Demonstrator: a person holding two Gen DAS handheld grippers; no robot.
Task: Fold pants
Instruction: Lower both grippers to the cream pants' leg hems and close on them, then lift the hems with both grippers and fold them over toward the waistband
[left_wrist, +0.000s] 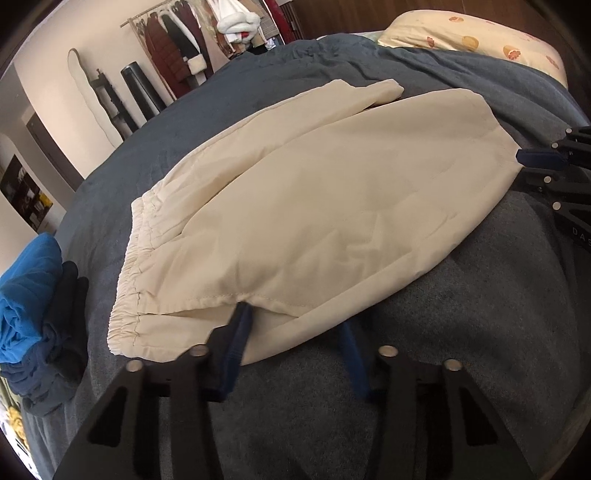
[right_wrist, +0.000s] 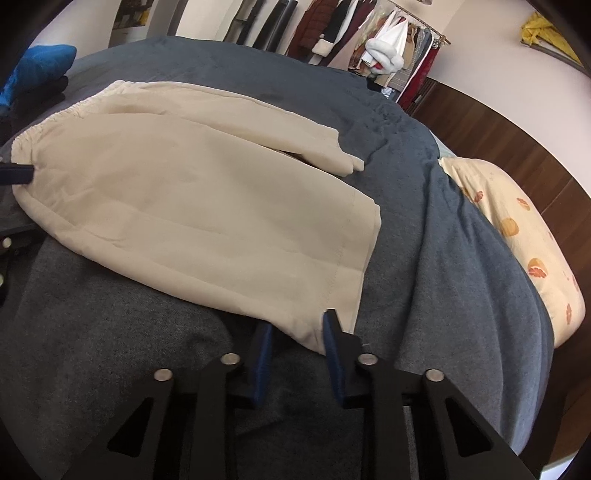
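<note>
Right gripper (right_wrist: 297, 325) half-open astride pants (right_wrist: 192, 206) hem

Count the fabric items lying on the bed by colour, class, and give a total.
Cream pants: 1
Blue garment: 1
Dark navy garment: 1
Fruit-print pillow: 1
Total: 4

The left tool (left_wrist: 295, 321) reaches toward 12 o'clock with its blue-padded fingers (left_wrist: 236, 332) spread wide apart, while the right tool (right_wrist: 297, 325) points likewise, fingers (right_wrist: 334, 339) parted more narrowly, low and near level.
</note>
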